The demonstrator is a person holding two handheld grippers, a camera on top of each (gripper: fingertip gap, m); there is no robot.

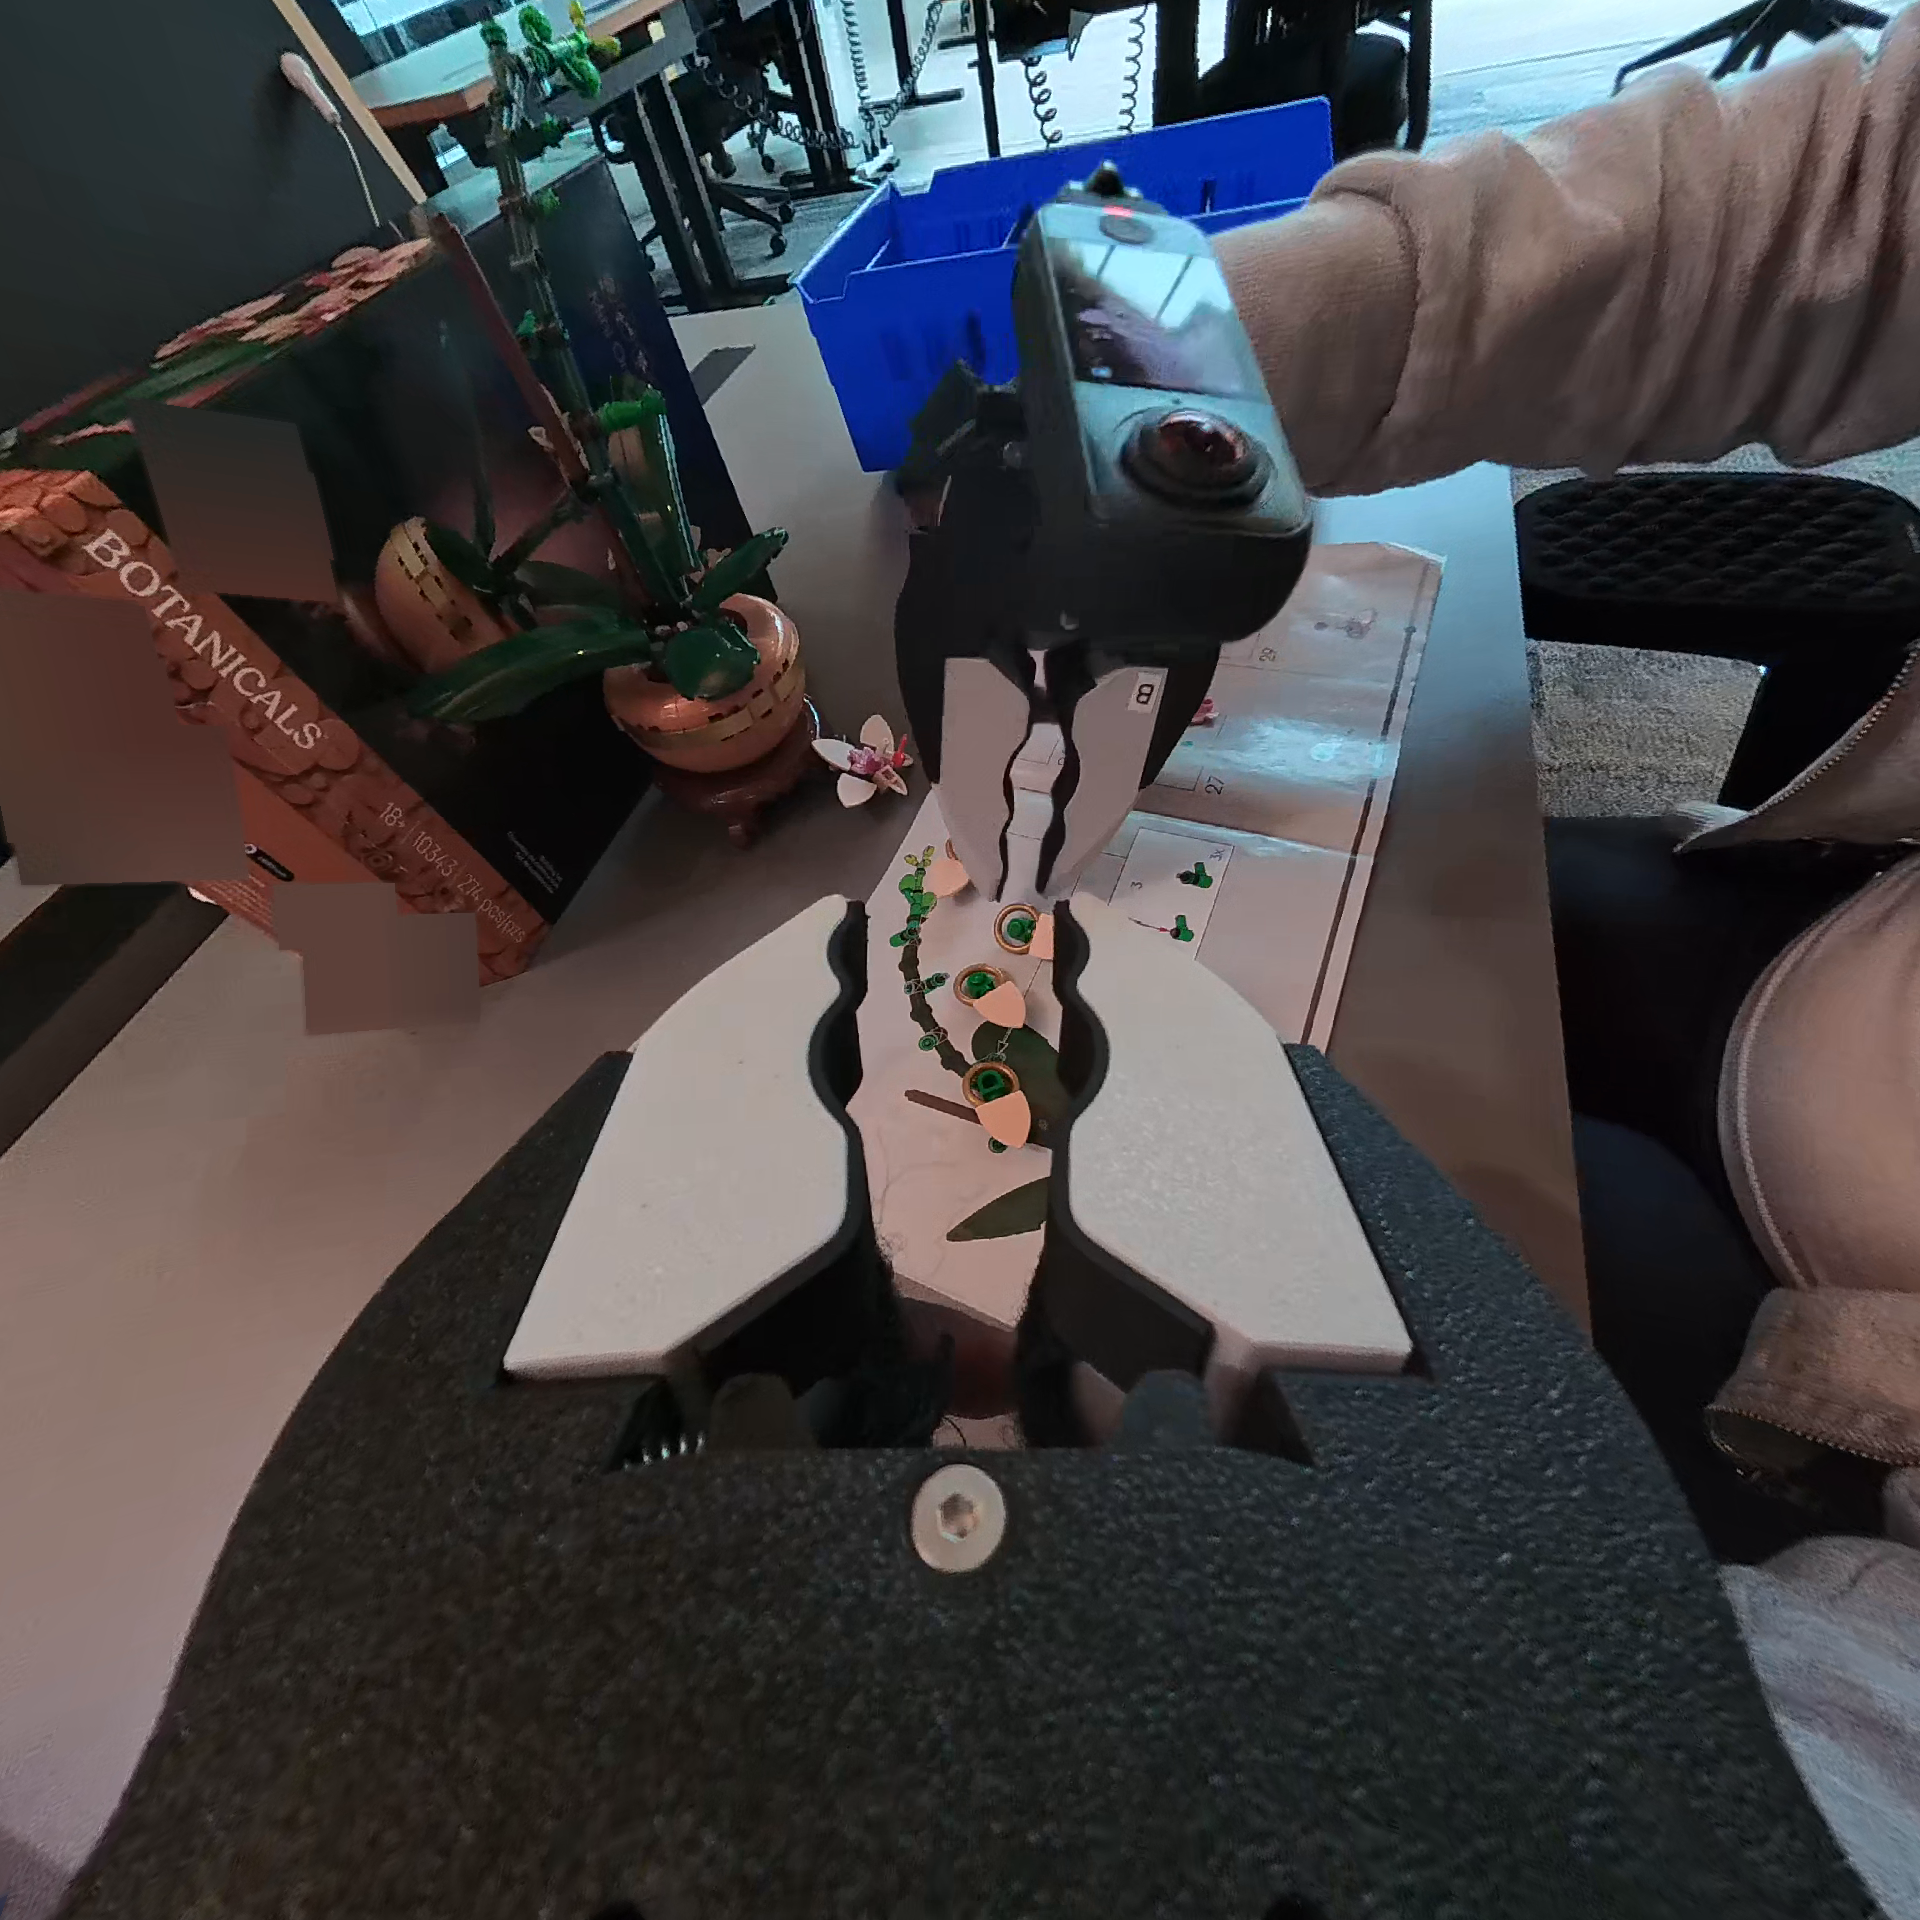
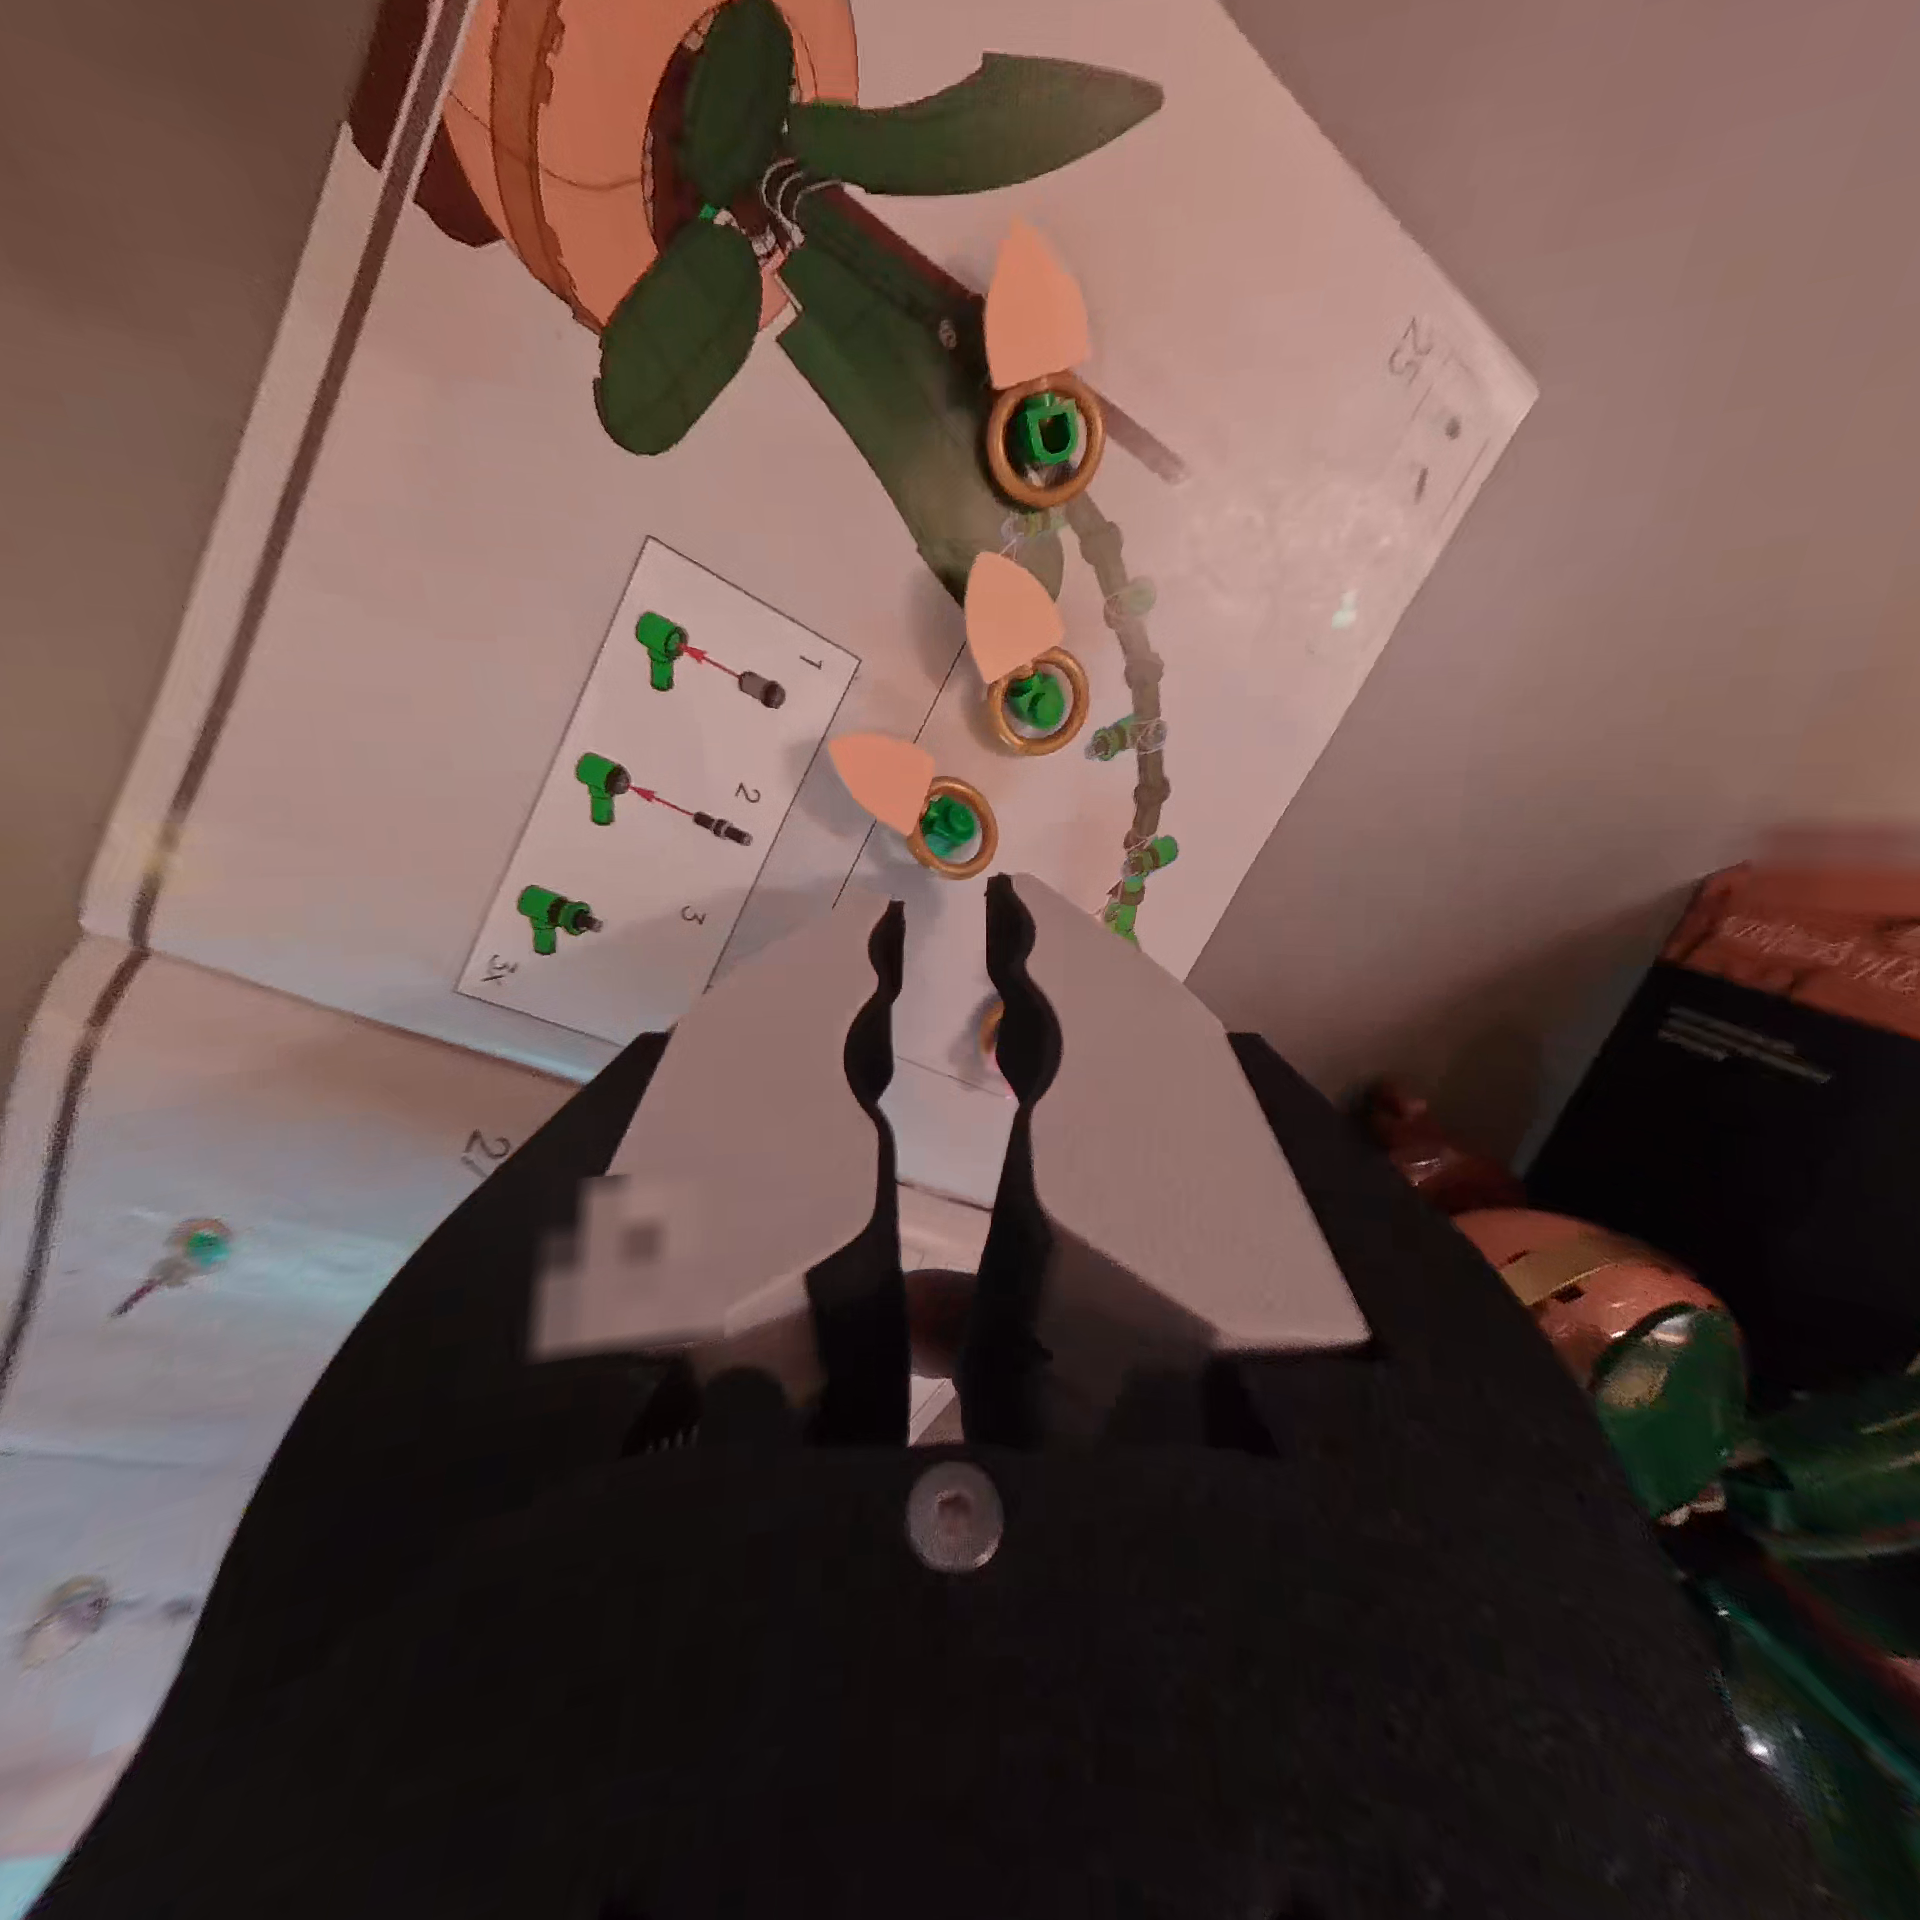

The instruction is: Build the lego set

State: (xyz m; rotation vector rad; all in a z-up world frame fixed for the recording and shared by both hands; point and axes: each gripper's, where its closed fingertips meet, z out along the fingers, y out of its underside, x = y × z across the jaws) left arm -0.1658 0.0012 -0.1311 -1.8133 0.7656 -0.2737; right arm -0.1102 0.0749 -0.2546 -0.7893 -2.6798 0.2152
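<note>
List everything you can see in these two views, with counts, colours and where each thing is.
Instruction booklet: one, white, open on the table.
Petal-and-ring pieces: four, peach petal, gold ring, green stud, in a row on the booklet.
Brick plant: one, green leaves in a tan pot, left of the booklet.
Flower piece: one, white and pink, beside the pot.
Set box: one, dark and reddish, far left.
Bin: one, blue, behind.
Left gripper: open, above the pieces.
Right gripper: jaws narrowly apart, holding nothing, tips by the nearest ring.

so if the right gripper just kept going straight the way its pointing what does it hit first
Most likely the nearest gold ring piece, lying on the instruction booklet just ahead of the right gripper; depth is unclear, so it might meet the page first.
</note>
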